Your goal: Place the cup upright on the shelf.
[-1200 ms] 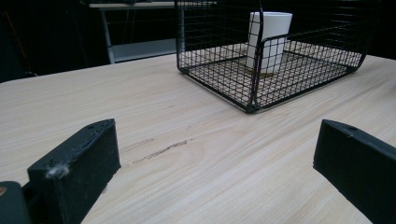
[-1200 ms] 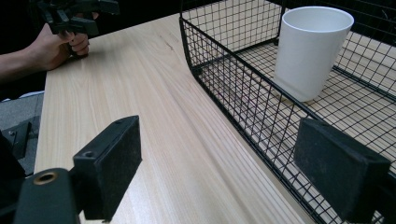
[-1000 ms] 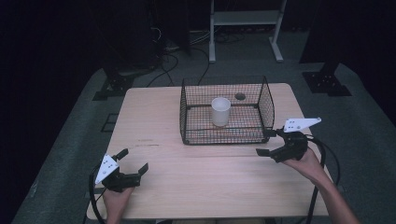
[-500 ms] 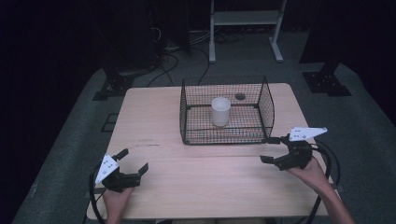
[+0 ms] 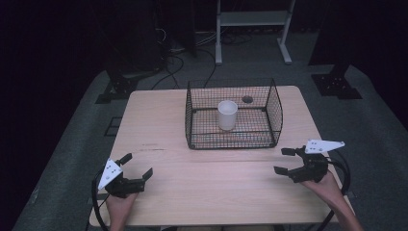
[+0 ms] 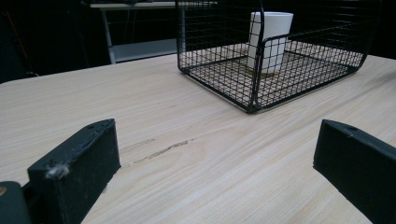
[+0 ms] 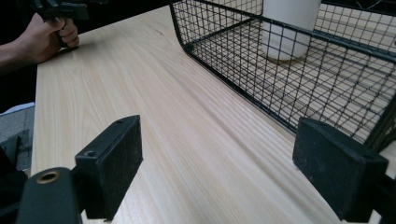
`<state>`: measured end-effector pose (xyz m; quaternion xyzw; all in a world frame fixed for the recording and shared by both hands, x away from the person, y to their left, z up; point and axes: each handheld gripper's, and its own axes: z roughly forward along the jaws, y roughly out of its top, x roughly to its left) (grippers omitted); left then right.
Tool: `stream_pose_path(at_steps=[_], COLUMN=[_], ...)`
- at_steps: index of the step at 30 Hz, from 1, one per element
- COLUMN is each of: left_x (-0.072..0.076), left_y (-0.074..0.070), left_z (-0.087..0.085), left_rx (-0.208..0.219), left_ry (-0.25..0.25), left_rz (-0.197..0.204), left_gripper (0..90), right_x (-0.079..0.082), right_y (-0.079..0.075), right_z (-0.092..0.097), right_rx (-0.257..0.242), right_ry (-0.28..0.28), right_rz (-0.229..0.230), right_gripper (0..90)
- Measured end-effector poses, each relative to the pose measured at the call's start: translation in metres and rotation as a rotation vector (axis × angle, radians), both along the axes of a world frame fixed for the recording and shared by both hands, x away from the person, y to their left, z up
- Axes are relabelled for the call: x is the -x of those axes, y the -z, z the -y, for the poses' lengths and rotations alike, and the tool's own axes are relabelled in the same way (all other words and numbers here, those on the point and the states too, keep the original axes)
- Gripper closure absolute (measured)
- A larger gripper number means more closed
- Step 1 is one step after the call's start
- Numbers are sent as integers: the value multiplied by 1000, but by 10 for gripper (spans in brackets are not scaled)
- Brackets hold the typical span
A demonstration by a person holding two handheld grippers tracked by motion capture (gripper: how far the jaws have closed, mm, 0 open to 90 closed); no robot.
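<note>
A black wire basket (image 5: 233,144) stands on the far middle of the wooden table (image 5: 159,120), with a white cup (image 5: 227,114) upright inside it. My left gripper (image 5: 138,164) rests open near the front left edge, jaws wide and empty, pointing toward the basket (image 6: 219,79) and cup (image 6: 271,39). My right gripper (image 5: 280,160) is open and empty at the front right, a short way off the basket's near right corner. Its own view looks along the basket's front wall (image 7: 280,93) past the cup (image 7: 289,23) to the other hand (image 7: 46,37).
A small round hole (image 5: 248,99) in the tabletop shows behind the cup. Beyond the table stand a white metal frame (image 5: 252,19), dark stand bases (image 5: 337,86) and floor cables (image 5: 173,53). Bare wood lies between the two grippers.
My right gripper has drawn back from the basket's near right corner toward the front right of the table, still open. The left gripper has stayed put.
</note>
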<state>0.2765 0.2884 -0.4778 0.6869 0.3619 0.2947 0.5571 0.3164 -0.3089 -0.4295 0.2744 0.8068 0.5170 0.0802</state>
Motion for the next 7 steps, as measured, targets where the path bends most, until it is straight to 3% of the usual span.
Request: stream_pose_path(at_steps=[7], left_x=[0], left_y=[0], left_z=[0], left_rx=[-2], left_ry=[-4], left_rz=[-2], left_gripper=[0], right_x=[8], right_y=[7], right_z=[6], right_rx=[2], right_ry=[21], right_rz=[0], right_gripper=[150])
